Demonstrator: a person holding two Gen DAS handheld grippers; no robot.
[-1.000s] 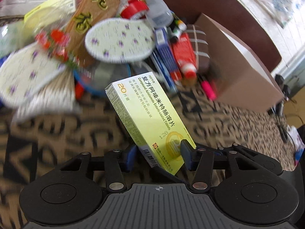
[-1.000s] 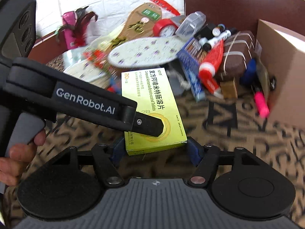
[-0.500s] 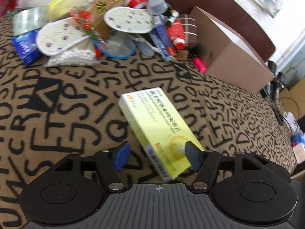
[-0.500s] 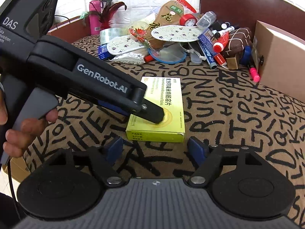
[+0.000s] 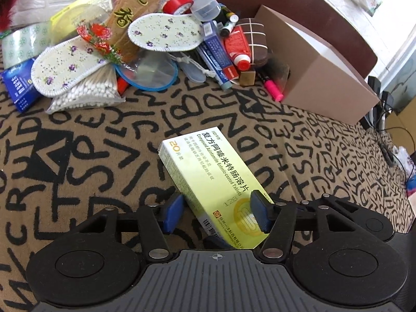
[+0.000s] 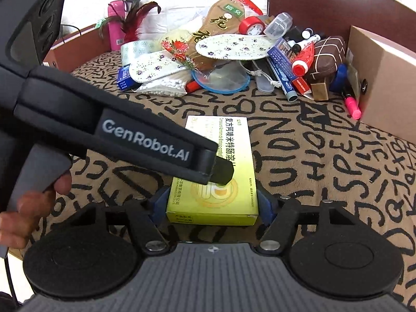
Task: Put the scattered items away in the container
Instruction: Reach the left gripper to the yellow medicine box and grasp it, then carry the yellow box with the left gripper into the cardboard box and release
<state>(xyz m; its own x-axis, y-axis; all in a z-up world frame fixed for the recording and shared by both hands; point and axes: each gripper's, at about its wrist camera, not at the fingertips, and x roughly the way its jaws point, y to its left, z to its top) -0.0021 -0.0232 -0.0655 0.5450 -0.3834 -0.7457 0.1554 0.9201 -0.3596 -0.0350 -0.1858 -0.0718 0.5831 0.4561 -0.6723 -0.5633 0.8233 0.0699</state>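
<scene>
- One yellow-green cardboard medicine box [image 5: 208, 182] sits on my letter-patterned counter [image 5: 78, 156], with two floral fabric insoles [image 5: 166, 32] behind it.
- My left tongs [image 5: 215, 215] and right tongs [image 6: 212, 205], both just closing, pinch the box.
- Only the right view shows a hand [image 6: 26, 213].

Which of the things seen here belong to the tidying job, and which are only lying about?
Job:
yellow tablet box
cardboard box, likely the container
floral insoles
red tape roll
pink marker
bag of cotton swabs

Lying about:
lettered cloth
pink bottle
red feather

Glossy cardboard medicine box [image 5: 208, 179] on woven cloth [image 5: 78, 143].
</scene>
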